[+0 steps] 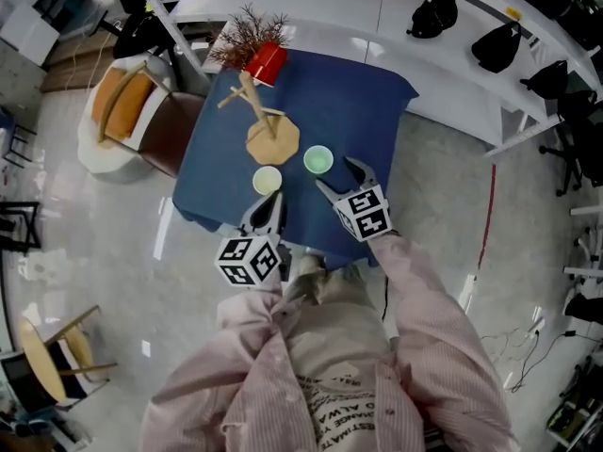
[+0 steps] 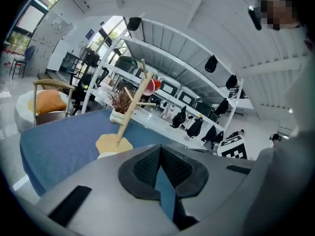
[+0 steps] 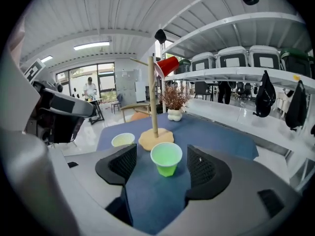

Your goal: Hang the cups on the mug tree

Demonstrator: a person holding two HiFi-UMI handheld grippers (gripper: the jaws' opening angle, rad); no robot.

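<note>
A wooden mug tree [image 1: 271, 139] stands on the blue table [image 1: 358, 102], with a red cup [image 1: 267, 62] hung upside down on one upper peg. A yellow cup [image 1: 267, 179] and a green cup [image 1: 318, 160] stand upright in front of its base. My right gripper [image 1: 341, 179] is open, and the green cup [image 3: 166, 159] sits just ahead between its jaws, untouched. My left gripper [image 1: 268, 211] hovers right behind the yellow cup, shut on nothing. In the left gripper view the mug tree [image 2: 120, 127] rises beyond the shut pads [image 2: 147, 167].
A dried plant in a white pot [image 1: 250, 31] stands behind the tree at the table's far edge. An armchair with an orange cushion [image 1: 122, 102] sits left of the table. White shelving with black bags [image 1: 433, 9] runs behind it.
</note>
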